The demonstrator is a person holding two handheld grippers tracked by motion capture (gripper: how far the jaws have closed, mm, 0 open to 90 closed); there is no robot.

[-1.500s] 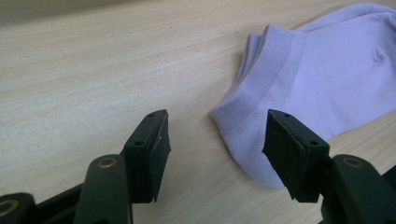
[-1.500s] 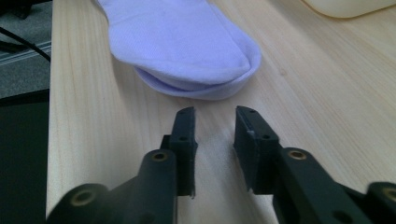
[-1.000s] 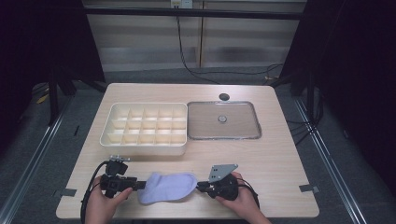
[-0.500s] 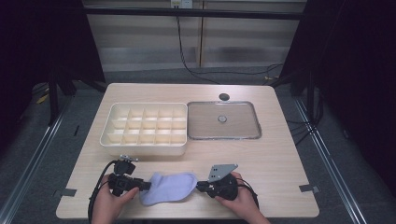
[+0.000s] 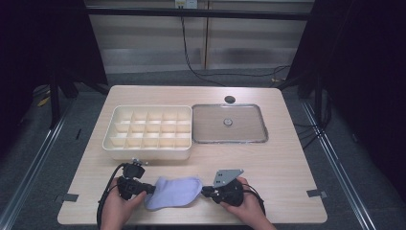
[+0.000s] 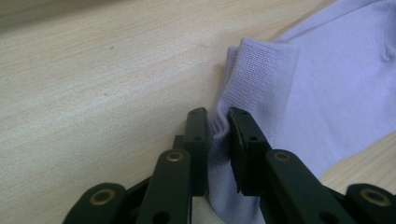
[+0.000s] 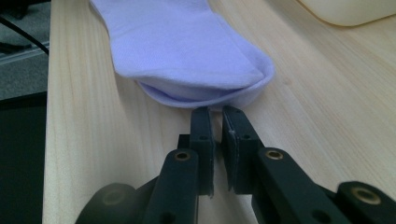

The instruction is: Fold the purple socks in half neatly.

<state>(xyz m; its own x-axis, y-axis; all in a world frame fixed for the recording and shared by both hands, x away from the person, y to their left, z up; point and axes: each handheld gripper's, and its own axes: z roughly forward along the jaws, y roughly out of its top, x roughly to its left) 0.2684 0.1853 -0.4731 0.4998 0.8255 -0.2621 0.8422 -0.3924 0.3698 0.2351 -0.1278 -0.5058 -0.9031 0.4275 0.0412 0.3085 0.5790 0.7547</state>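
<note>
From above, a pale lilac knitted sock [image 5: 173, 191] lies in front of the cream plastic divided tray [image 5: 148, 132], between both grippers. The left gripper [image 6: 219, 126], just closing, pinches its ribbed cuff. The right gripper [image 7: 215, 116] is together, at the sock's toe.

The sock [image 5: 173, 191] is pale lilac, plain, with fine ribbing at its cuff. Both grippers, the left [image 5: 145, 189] and the right [image 5: 206, 191], are black. The table [image 5: 287, 158] is light wood with grain. The compartment box [image 5: 148, 152] is cream, and the tray [image 5: 229, 141] is grey metal.
</note>
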